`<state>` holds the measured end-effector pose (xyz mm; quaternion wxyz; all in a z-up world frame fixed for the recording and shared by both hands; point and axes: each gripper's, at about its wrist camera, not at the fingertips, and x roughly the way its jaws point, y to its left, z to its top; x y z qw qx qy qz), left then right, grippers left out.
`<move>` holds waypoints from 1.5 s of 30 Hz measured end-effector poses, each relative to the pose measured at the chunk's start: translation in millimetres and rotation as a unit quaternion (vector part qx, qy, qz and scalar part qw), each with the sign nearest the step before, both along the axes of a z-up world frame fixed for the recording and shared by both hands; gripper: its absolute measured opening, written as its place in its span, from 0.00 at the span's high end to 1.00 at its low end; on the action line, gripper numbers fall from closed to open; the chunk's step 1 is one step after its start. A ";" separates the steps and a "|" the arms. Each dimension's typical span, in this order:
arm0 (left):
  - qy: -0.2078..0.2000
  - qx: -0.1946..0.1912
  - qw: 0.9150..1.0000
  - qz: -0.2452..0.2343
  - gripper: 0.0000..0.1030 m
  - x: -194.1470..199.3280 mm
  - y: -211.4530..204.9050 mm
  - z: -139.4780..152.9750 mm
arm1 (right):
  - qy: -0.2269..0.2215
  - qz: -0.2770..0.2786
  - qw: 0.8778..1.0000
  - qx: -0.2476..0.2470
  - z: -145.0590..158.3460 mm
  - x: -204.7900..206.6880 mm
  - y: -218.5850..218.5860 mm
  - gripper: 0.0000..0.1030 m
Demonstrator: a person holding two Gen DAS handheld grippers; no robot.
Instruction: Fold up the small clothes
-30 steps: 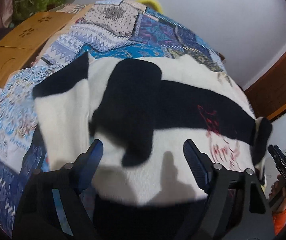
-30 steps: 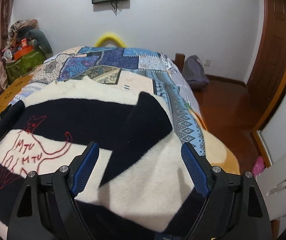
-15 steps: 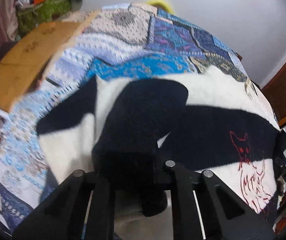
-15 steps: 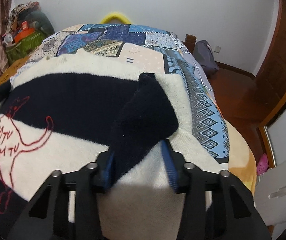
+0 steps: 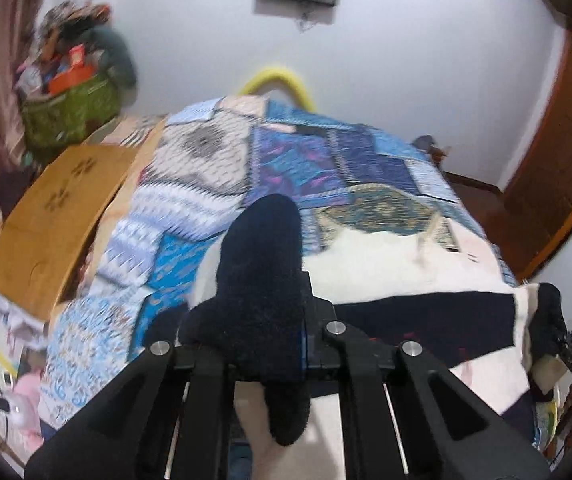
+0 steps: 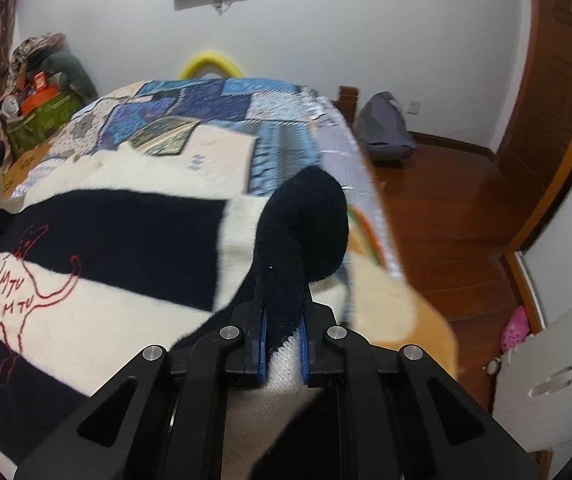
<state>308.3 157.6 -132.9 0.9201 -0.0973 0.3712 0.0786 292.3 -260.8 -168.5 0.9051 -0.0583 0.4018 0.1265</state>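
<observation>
A cream and black striped sweater (image 5: 386, 256) (image 6: 126, 232) with a red cat drawing (image 6: 18, 288) lies spread on the patchwork quilt (image 5: 206, 184) of a bed. My left gripper (image 5: 262, 316) is shut on the sweater's black left sleeve (image 5: 262, 248), which stands lifted above the quilt and hides the pads. My right gripper (image 6: 284, 312) has the black right sleeve (image 6: 306, 220) pinched between its blue pads (image 6: 263, 340), the jaws closing tight on it. That sleeve curls up over the fingers. The right gripper also shows at the far right edge of the left wrist view.
A cardboard box (image 5: 58, 216) and a green bag of clutter (image 5: 70, 116) stand left of the bed. A yellow hoop (image 5: 274, 76) rises behind it. Right of the bed are a wooden floor (image 6: 446, 208), a grey backpack (image 6: 386, 128), a pink shoe (image 6: 516, 324) and a wooden door (image 6: 558, 100).
Both grippers went from wide open to shut on the black sleeves. The left one rose and lifted its sleeve off the sweater. The right one shifted sideways with its sleeve.
</observation>
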 end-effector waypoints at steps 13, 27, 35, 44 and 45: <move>0.109 -0.006 0.987 -0.121 0.89 39.1 -116.5 -76.3 | 0.040 -0.020 0.999 -0.003 -13.8 -3.0 -49.3 0.84; 0.053 0.025 0.991 -0.117 0.41 -37.9 -93.9 -28.8 | -0.072 0.075 0.994 -0.016 63.0 -39.7 23.0 0.41; 0.050 0.033 0.998 -0.018 0.37 -65.0 0.3 -25.9 | -0.074 0.156 0.985 0.007 54.3 -38.3 109.4 0.39; 0.128 -0.038 0.990 -0.036 0.37 -49.6 28.0 -95.5 | -0.025 0.190 0.981 0.008 16.4 -22.2 168.3 0.39; 0.136 -0.039 0.989 -0.044 0.37 -46.3 24.7 -104.2 | -0.019 0.191 0.981 0.008 13.4 -21.9 170.6 0.39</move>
